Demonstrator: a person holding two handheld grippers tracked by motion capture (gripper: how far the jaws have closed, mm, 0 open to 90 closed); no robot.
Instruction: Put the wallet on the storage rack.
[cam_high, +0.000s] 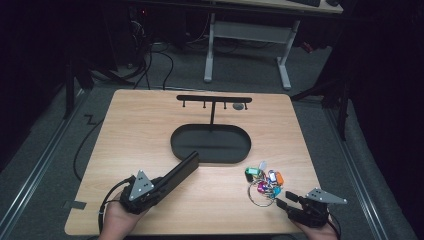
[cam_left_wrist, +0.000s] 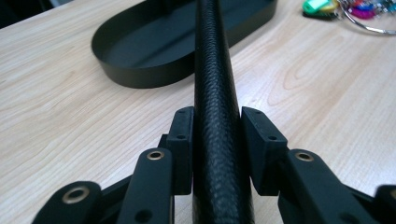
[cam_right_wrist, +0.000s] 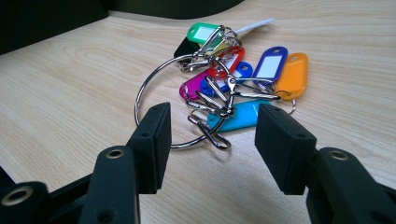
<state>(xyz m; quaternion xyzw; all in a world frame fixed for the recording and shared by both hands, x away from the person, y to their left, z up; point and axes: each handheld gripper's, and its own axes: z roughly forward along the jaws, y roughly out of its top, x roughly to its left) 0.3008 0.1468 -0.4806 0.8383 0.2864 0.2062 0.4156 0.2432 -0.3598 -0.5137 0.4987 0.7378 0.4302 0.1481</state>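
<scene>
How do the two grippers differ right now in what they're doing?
The left gripper is shut on a black textured case; the right gripper stands open, holding nothing. The left points toward the black tray; the right faces the key ring with its coloured tags.

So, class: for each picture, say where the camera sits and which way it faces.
High view: above the person's side, facing forward and down on the table; both hands show.
Left gripper view: along jaws clamping a black leather case, toward the black tray.
Right gripper view: along open jaws toward the key ring.
All share the key ring.
</scene>
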